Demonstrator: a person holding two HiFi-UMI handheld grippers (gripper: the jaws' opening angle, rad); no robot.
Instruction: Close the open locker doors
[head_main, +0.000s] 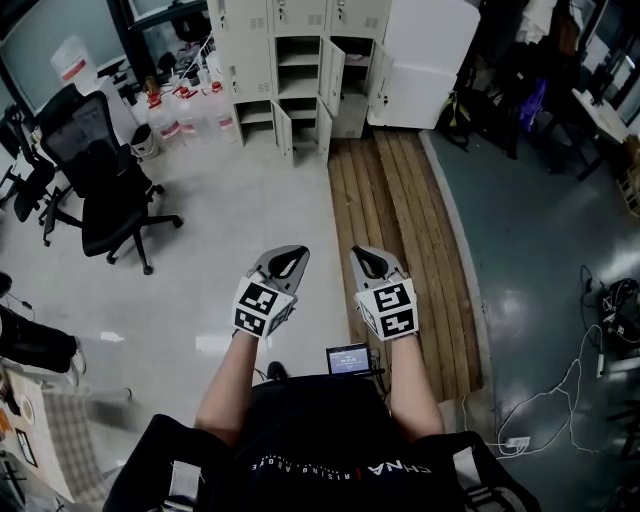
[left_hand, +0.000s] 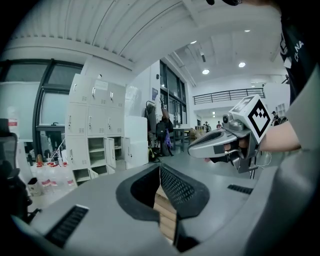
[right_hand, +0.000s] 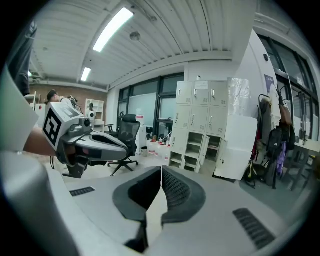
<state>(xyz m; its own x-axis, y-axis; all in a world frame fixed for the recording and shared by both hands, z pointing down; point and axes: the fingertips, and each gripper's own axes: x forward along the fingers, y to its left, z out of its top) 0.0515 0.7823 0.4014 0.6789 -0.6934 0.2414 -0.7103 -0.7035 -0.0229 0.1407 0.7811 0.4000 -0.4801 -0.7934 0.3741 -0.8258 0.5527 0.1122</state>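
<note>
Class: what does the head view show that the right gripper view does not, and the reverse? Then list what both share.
Only the head view: the wooden plank strip on the floor and the small screen at the person's waist.

Only the right gripper view: the ceiling strip light, and the right gripper seen along its own jaws, which are together with nothing between them.

Both: the white lockers with several doors open, the black office chair and the left gripper.
</note>
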